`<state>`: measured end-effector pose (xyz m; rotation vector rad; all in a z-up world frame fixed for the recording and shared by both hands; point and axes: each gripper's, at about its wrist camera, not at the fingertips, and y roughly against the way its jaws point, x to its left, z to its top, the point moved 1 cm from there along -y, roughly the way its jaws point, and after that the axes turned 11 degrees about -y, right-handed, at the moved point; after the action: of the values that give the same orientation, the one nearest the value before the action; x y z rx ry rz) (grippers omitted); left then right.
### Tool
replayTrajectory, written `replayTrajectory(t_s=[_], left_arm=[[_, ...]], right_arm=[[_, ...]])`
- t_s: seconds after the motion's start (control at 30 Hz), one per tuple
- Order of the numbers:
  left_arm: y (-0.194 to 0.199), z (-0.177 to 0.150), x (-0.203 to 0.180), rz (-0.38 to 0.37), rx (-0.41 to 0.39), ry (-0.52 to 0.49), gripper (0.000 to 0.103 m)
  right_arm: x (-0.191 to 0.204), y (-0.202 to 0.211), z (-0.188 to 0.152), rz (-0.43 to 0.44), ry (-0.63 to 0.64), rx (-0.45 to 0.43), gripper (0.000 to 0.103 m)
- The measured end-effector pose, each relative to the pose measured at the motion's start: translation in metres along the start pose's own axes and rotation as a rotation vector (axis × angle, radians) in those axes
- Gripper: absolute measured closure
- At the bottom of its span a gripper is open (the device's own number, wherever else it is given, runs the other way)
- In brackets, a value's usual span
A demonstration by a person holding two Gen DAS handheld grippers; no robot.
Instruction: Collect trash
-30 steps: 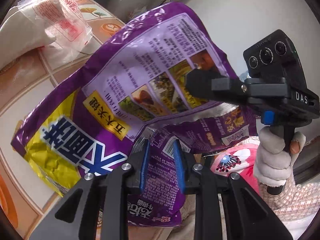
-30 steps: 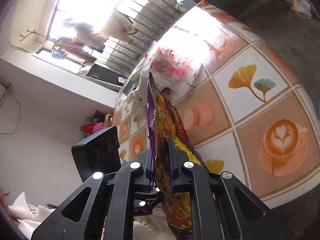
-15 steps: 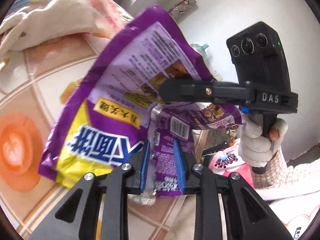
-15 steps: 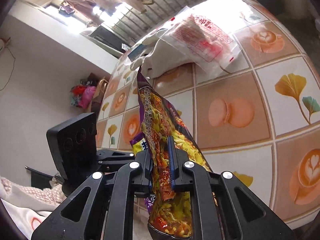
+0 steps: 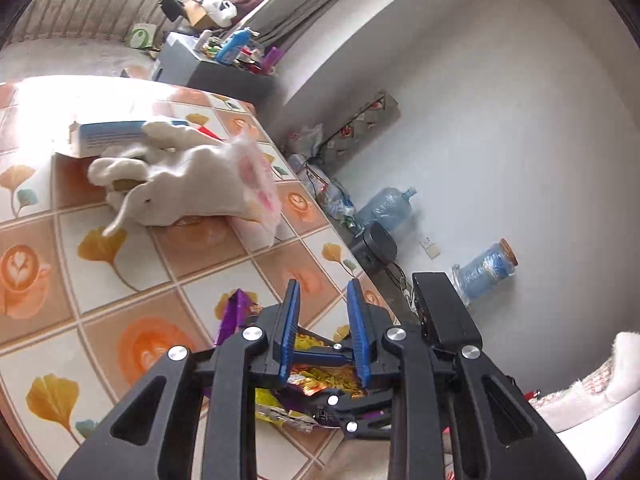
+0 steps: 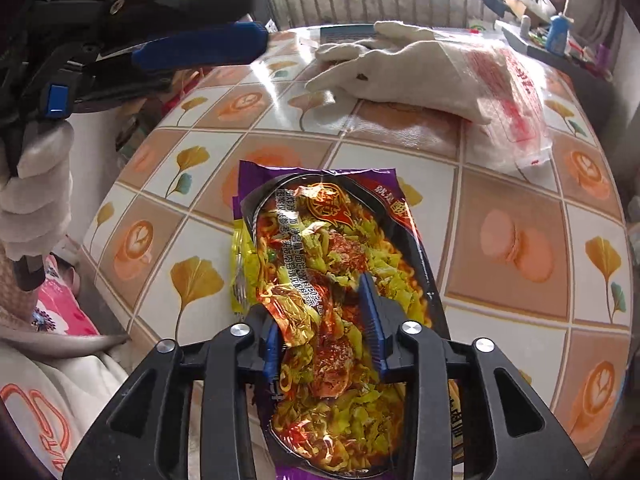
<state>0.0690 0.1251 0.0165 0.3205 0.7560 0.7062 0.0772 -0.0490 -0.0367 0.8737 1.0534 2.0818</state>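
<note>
Tiled tabletop (image 6: 508,184) bears an instant-noodle wrapper (image 6: 332,248), flat beneath the right gripper (image 6: 322,330), jaws apart astride it. Left gripper (image 5: 322,334) also apart, empty. Wrapper looks light, crinkly, slippery; pinch a raised crease near the right fingertips.

The left gripper (image 5: 323,312) is seen with its blue pads parted and nothing between them. A purple wrapper (image 5: 236,312) lies below it on the tiled table (image 5: 168,264). Farther back, a white glove (image 5: 188,184) rests beside a blue box (image 5: 108,136).
</note>
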Motion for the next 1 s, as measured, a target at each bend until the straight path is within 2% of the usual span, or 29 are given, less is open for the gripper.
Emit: replayTrajectory(t_s=[0.03, 0.13, 0.2, 0.27, 0.33, 0.4, 0.57, 0.67, 0.73, 0.87, 1.0], left_arm=[[-0.017, 0.001, -0.012, 0.018, 0.037, -0.022, 0.080], [-0.060, -0.010, -0.012, 0.099, 0.165, -0.055, 0.080], [-0.075, -0.024, 0.004, 0.120, 0.225, -0.014, 0.080], [-0.077, -0.037, 0.017, 0.147, 0.254, 0.015, 0.080], [-0.079, -0.044, 0.027, 0.152, 0.261, 0.039, 0.080], [-0.077, -0.048, 0.031, 0.142, 0.251, 0.058, 0.080], [-0.073, -0.053, 0.036, 0.116, 0.229, 0.090, 0.080], [-0.072, -0.053, 0.037, 0.106, 0.219, 0.095, 0.080], [-0.074, -0.054, 0.037, 0.105, 0.215, 0.094, 0.080], [-0.076, -0.055, 0.036, 0.105, 0.212, 0.086, 0.080], [-0.075, -0.054, 0.035, 0.107, 0.212, 0.082, 0.080]], right_arm=[[0.005, 0.000, -0.003, 0.000, 0.015, -0.006, 0.052], [0.008, -0.001, -0.006, -0.030, 0.063, -0.022, 0.046], [0.010, 0.004, -0.009, -0.029, 0.076, -0.037, 0.044], [0.009, 0.015, -0.014, -0.009, 0.078, -0.061, 0.038], [0.002, 0.030, -0.019, 0.015, 0.060, -0.090, 0.037], [-0.014, 0.046, -0.021, 0.067, -0.011, -0.113, 0.036], [-0.085, 0.072, -0.026, 0.198, -0.376, -0.186, 0.034], [-0.118, 0.070, -0.034, 0.230, -0.549, -0.158, 0.034], [-0.124, 0.061, -0.041, 0.256, -0.596, -0.117, 0.034], [-0.117, 0.041, -0.051, 0.305, -0.609, -0.046, 0.034], [-0.108, 0.030, -0.049, 0.397, -0.615, -0.033, 0.036]])
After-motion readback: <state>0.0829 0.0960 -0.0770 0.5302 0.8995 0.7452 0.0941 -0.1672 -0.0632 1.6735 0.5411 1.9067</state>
